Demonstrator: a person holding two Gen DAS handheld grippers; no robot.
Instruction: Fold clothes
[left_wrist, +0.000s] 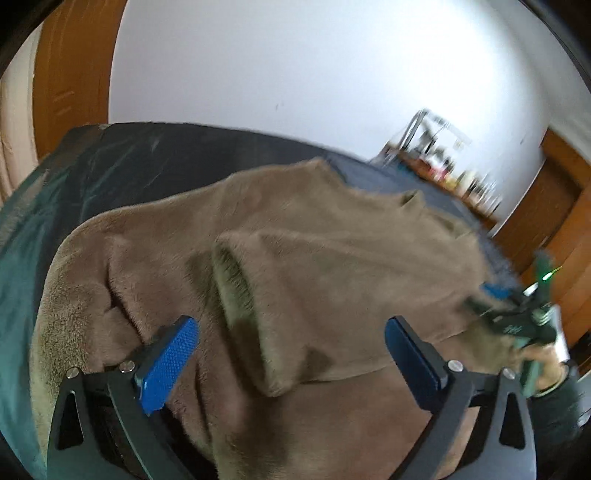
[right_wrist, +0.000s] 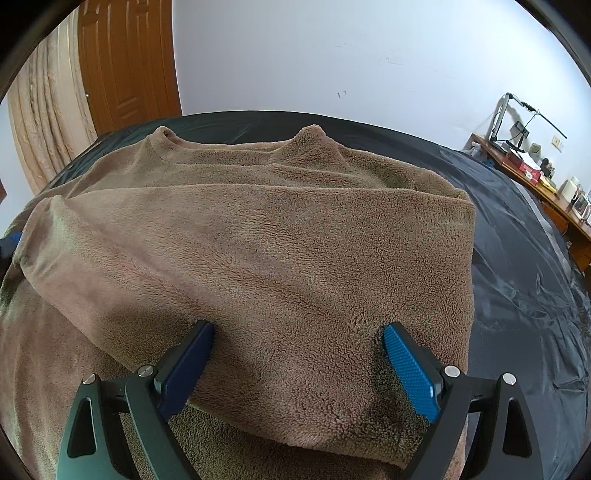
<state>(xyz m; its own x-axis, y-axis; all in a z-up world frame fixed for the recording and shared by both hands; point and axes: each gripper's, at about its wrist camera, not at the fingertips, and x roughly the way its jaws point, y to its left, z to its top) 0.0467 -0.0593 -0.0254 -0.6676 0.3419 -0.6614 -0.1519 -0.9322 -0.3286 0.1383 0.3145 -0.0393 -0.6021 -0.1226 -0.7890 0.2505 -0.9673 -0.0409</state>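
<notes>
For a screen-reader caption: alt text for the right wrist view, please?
An open right gripper with blue pads hovers over a brown fleece garment partly folded on a dark bedsheet. A cluttered wooden desk stands at right.

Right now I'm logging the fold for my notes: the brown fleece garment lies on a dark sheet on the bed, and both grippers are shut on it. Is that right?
Not quite. The brown fleece garment does lie on the dark sheet, but both grippers are open. The right wrist view shows the right gripper with fingers spread apart over the fleece, and the left wrist view shows the same for the left gripper.
</notes>
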